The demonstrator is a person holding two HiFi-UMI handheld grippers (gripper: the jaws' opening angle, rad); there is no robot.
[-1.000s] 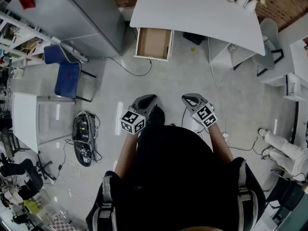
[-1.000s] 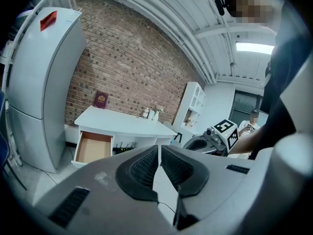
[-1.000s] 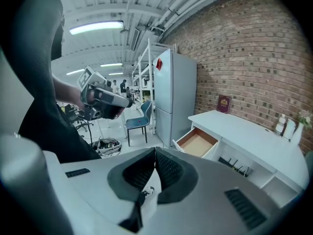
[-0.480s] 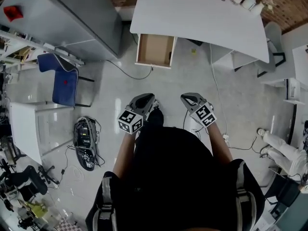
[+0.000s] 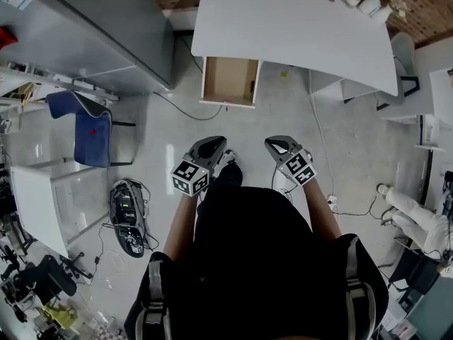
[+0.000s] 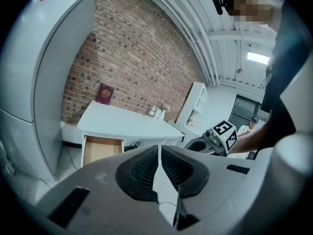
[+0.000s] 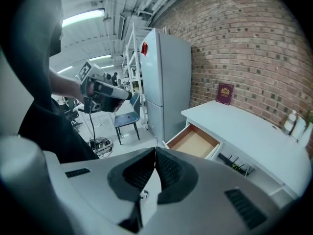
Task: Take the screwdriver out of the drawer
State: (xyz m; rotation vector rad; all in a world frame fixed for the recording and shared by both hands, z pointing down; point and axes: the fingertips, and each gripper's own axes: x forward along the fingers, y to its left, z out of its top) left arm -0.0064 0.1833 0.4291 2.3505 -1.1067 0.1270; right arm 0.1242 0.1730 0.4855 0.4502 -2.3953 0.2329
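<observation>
Drawer (image 5: 228,81) is shown pulled open beneath a white desk (image 5: 283,20) at 12 o'clock from the person, with its pale wooden bottom exposed; the screwdriver cannot be made out in it from any view. A grey refrigerator (image 5: 106,27) is seen at 10 o'clock, a blue chair (image 5: 88,126) at 9 o'clock and a heap of cabled gear (image 5: 127,211) on the ground at 8 o'clock. Small bottles (image 5: 364,0) are grouped on the desk's far corner at 1 o'clock. Only pale floor (image 5: 241,126) is seen between the drawer and the grippers. The left gripper (image 5: 216,142) and right gripper (image 5: 277,144) are held side by side, well apart from the drawer, each with its jaws pressed together on nothing.
</observation>
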